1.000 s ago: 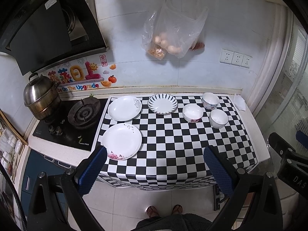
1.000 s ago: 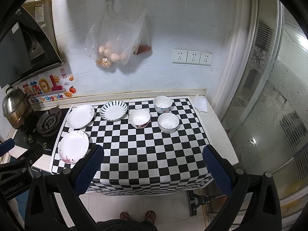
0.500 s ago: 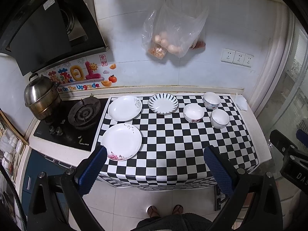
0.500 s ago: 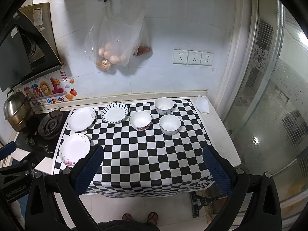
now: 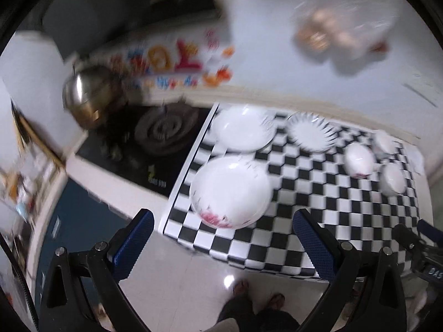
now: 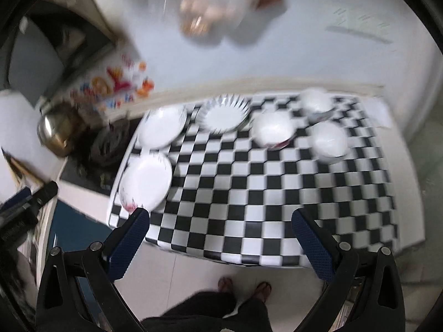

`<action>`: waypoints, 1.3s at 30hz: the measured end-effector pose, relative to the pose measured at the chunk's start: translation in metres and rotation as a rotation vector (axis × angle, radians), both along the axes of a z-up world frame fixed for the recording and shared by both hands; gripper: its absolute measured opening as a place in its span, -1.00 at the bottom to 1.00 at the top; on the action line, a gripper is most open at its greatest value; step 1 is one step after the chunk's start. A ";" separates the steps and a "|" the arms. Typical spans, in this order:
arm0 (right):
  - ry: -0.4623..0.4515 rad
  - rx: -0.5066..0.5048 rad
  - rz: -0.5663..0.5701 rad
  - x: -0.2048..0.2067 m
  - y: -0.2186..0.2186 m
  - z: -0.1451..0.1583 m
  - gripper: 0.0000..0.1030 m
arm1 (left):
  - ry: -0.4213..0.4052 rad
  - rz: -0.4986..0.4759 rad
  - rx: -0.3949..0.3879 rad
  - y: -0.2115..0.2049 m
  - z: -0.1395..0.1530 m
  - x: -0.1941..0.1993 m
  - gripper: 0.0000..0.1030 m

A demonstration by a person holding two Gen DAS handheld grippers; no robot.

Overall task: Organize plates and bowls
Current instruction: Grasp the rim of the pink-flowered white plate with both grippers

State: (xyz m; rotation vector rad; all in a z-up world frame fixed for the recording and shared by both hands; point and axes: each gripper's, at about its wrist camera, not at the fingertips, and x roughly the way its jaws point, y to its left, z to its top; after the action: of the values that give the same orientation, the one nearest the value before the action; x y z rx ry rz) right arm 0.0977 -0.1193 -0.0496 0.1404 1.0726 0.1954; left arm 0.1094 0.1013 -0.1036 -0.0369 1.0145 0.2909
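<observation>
We have dropped closer to the black-and-white checkered counter (image 6: pixel 249 193) than half a second ago, and both views now smear with motion; our left gripper (image 5: pixel 221 238) hangs spread wide and empty over the counter's near edge, just before the round white plate with the pink flower (image 5: pixel 231 192); our right gripper (image 6: pixel 220 235) is equally splayed, holding nothing; behind lie a plain white plate (image 6: pixel 162 126), a dark-rayed white plate (image 6: pixel 225 113) and three white bowls (image 6: pixel 272 128).
</observation>
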 end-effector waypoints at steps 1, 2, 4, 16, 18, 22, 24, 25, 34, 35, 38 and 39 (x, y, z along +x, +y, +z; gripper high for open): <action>0.031 0.000 0.024 0.018 0.014 -0.021 1.00 | 0.031 0.016 -0.026 0.013 -0.013 0.010 1.00; 0.063 0.009 0.039 0.030 0.023 -0.035 1.00 | 0.058 0.036 -0.040 0.028 -0.027 0.022 1.00; 0.125 0.037 0.056 0.060 0.045 -0.070 1.00 | 0.109 0.043 -0.065 0.050 -0.053 0.042 1.00; 0.482 0.199 -0.001 0.209 0.146 -0.242 0.45 | 0.462 -0.014 -0.256 0.157 -0.222 0.168 0.25; 0.517 0.218 -0.002 0.219 0.160 -0.259 0.34 | 0.496 -0.050 -0.252 0.160 -0.239 0.177 0.15; 0.578 0.204 0.012 0.229 0.185 -0.287 0.11 | 0.550 -0.106 -0.287 0.159 -0.258 0.183 -0.14; 0.606 0.213 0.002 0.229 0.192 -0.296 -0.10 | 0.553 -0.127 -0.333 0.158 -0.259 0.183 -0.28; 0.620 0.214 -0.001 0.226 0.194 -0.299 -0.27 | 0.550 -0.138 -0.346 0.156 -0.257 0.182 -0.34; 0.631 0.150 0.022 0.219 0.208 -0.299 -0.65 | 0.567 -0.161 -0.335 0.134 -0.241 0.163 -0.41; 0.631 0.150 0.022 0.217 0.207 -0.298 -0.65 | 0.567 -0.172 -0.331 0.127 -0.237 0.159 -0.41; 0.623 0.150 0.017 0.211 0.193 -0.292 -0.66 | 0.563 -0.188 -0.338 0.111 -0.224 0.153 -0.41; 0.619 0.156 0.007 0.209 0.186 -0.289 -0.66 | 0.561 -0.195 -0.342 0.103 -0.218 0.152 -0.41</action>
State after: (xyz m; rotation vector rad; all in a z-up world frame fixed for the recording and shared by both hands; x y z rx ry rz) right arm 0.3070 0.0667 -0.3382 0.3529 1.6739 0.2499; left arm 0.2610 0.2045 -0.3217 -0.1725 1.6061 -0.0629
